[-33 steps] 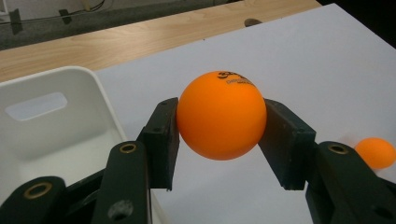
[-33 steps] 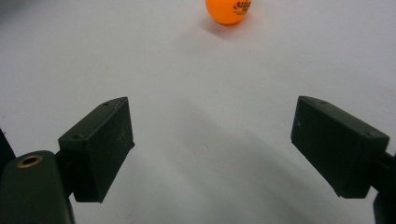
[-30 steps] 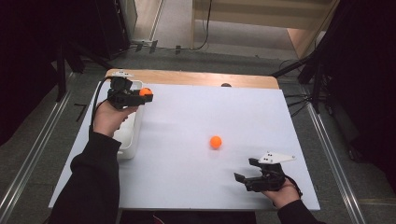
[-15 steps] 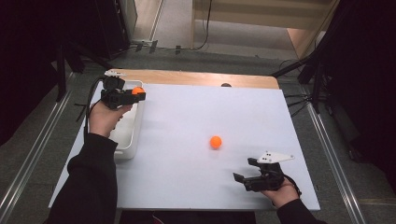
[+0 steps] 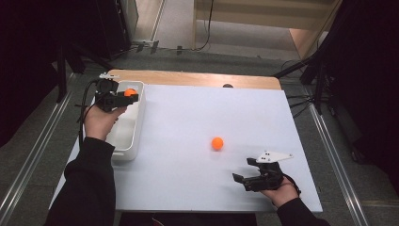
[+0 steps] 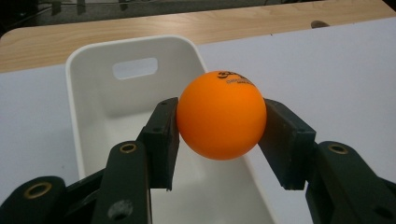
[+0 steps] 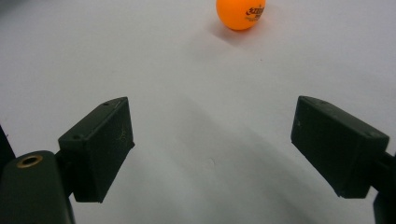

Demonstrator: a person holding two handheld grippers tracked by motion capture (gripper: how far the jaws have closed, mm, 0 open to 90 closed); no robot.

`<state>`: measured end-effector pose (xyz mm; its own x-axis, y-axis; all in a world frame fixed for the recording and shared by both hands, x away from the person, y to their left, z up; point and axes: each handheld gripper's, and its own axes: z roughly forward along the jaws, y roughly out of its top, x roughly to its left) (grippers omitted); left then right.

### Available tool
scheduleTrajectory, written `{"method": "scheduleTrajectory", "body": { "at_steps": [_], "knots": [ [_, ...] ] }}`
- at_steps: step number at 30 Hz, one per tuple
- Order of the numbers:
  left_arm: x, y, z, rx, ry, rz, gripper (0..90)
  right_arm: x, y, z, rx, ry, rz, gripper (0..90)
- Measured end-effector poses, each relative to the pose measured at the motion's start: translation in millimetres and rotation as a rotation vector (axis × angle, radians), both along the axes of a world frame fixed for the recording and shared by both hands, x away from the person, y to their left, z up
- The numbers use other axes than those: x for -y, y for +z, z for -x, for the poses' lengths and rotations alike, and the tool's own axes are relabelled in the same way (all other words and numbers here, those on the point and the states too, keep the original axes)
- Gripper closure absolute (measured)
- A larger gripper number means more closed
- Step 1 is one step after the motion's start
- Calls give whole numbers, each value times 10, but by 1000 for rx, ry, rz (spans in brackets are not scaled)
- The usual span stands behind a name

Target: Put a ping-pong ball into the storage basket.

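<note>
A person is sitting at a white surface (image 5: 188,141), holding one pair of tongs in each hand. Two orange balls are showing. The left tongs (image 5: 126,95) are gripping the first ball (image 5: 130,92) at the far left, holding it over the far end of one white bin (image 5: 126,141) that is sitting along the left edge. In the left gripper view, the two black jaws are pressing on opposite sides of this ball (image 6: 221,115), and the bin (image 6: 88,88), with one handle slot cut in its far wall, is lying open beneath it. The second ball (image 5: 217,143) is resting on the bare surface, well apart from the bin. The right tongs (image 5: 244,178) are hovering near the front right corner with jaws spread wide and gripping nothing. In the right gripper view, the second ball (image 7: 240,13) is lying ahead of the spread jaws, not touching them.
</note>
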<state>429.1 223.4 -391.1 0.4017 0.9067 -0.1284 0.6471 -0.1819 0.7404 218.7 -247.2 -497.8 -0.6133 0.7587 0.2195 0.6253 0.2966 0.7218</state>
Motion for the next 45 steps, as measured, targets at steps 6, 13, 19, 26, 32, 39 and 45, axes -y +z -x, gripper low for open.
{"method": "scheduleTrajectory", "body": {
  "at_steps": [6, 13, 19, 26, 32, 39, 45],
  "knots": [
    [-28, -44, -16, -11, 24, -14, 499, -6, 1, -6, -3, 5, 1, 116],
    [-12, -127, -53, -29, 43, -41, 499, -2, 0, -1, -2, 3, 1, 116],
    [1, -202, -93, -49, 85, -86, 499, 2, -2, 3, 1, 3, 1, 116],
    [23, -283, -120, -73, 84, -113, 498, 2, -2, 6, 1, 2, 2, 116],
    [5, -283, -125, -80, 87, -91, 494, 3, -3, 9, -1, 1, 2, 116],
    [-15, -261, -127, -69, 83, -55, 359, 3, -1, 11, -3, -1, 2, 116],
    [1, -205, -112, -60, 61, -48, 324, 2, -2, 8, 1, 1, 2, 116]
  ]
}}
